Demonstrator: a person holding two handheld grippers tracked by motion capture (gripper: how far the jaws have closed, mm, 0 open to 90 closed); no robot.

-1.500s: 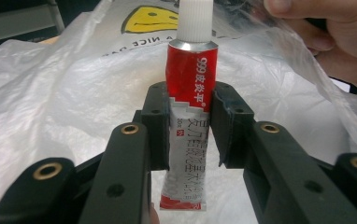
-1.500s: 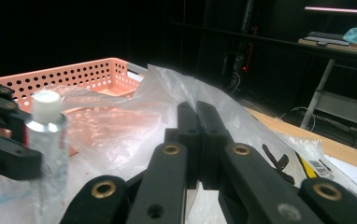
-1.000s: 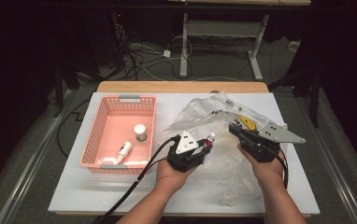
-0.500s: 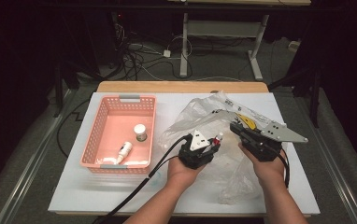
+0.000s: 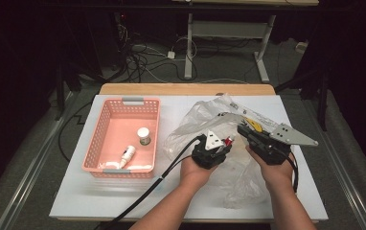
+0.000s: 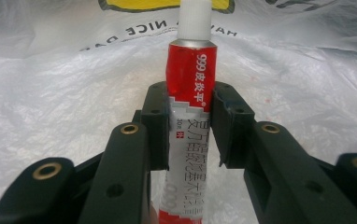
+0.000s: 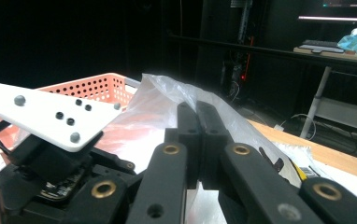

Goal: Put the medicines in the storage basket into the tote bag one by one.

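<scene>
The left tool (image 6: 189,123) grips a red-and-white ointment tube (image 6: 189,116) between its pads, cap pointing into the clear plastic bag (image 5: 198,127) that lies crumpled on the white desk (image 5: 75,191). The right tool (image 7: 198,140) has its jaws pressed together on a fold of the bag's film, lifting the mouth so it stands open. To my eye the step in hand is bagging the tube: it is at the bag's opening, hovering over the film. The next move calls for pushing the tube deeper past the raised edge, then easing the left jaws apart while the right hand keeps the mouth up.

Over to the left, the pink basket (image 5: 105,136) holds a small upright bottle (image 5: 144,135) and a white bottle (image 5: 127,155) lying on its side, near each other.
</scene>
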